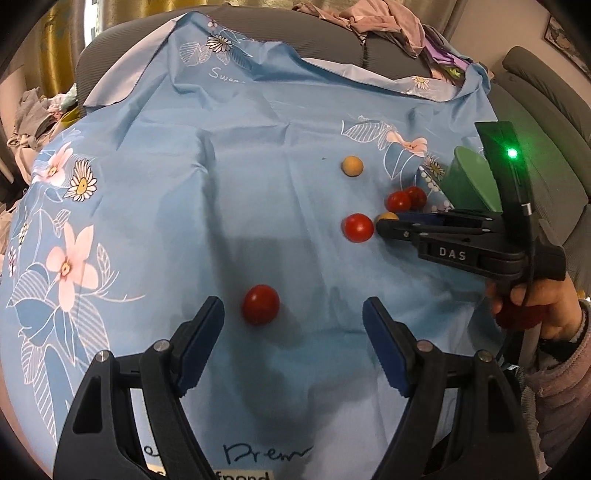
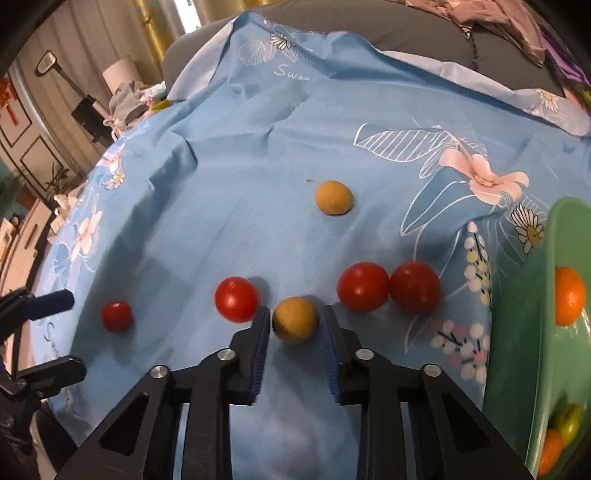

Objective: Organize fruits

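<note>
Small fruits lie on a blue floral cloth (image 1: 221,192). My left gripper (image 1: 293,314) is open, with a red tomato (image 1: 260,304) lying just ahead between its fingers. My right gripper (image 2: 294,317) is narrowed around a tan round fruit (image 2: 295,319), pads close at both sides; contact is unclear. It also shows in the left wrist view (image 1: 386,221). Three more red tomatoes (image 2: 236,299) (image 2: 362,286) (image 2: 414,287) and another tan fruit (image 2: 333,197) lie around it. A green bowl (image 2: 524,332) at right holds an orange fruit (image 2: 569,301) and more fruit.
The cloth covers a grey sofa seat (image 1: 332,33) with piled clothes (image 1: 388,22) at the back. The person's hand (image 1: 535,306) holds the right gripper's handle. Furniture and a lamp (image 2: 118,70) stand at far left.
</note>
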